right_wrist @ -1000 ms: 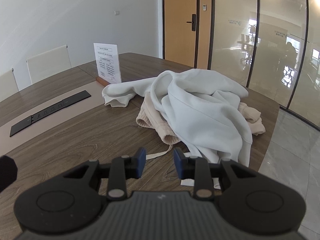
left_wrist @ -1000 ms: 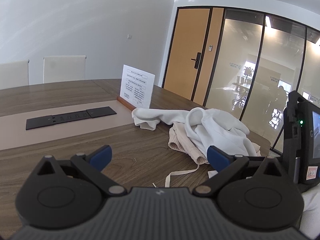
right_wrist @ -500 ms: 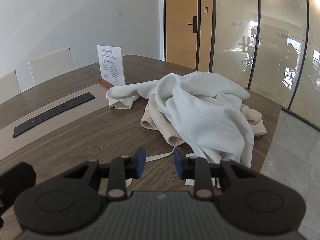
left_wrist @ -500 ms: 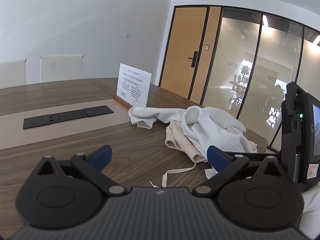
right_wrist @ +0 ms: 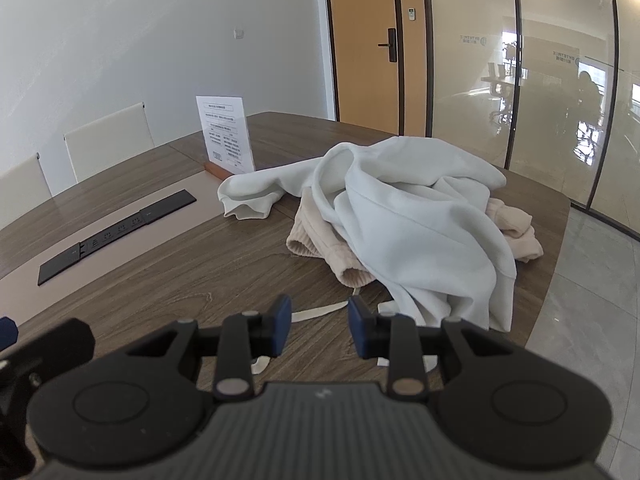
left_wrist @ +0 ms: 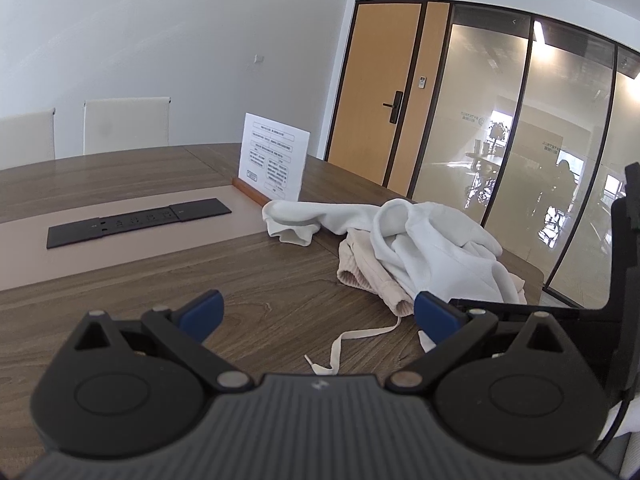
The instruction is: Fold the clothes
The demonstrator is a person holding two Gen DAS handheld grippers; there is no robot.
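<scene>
Left gripper [left_wrist: 318, 314] jaws spread wide, holding nothing, above the counter [left_wrist: 248, 280]. Right gripper [right_wrist: 319, 326] jaws apart with a narrower gap, also holding nothing. White hoodie [right_wrist: 404, 216] lies crumpled on top of a beige garment [right_wrist: 320, 248] near the counter's far right end. Drawstring [right_wrist: 320, 312] trails toward the right gripper; contact probably none, hard to tell. Sign stand [right_wrist: 225, 136] behind the pile.

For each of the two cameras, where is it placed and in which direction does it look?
Left wrist: sits on the left gripper, low above the table, facing the white garment and the door; its wide-apart fingers show, with part of the right gripper's body at the right edge.
Right wrist: sits on the right gripper, facing the same pile from nearer; its closer-set fingers show.
Shared: white garment, beige garment, paper sign, drawstring.
</scene>
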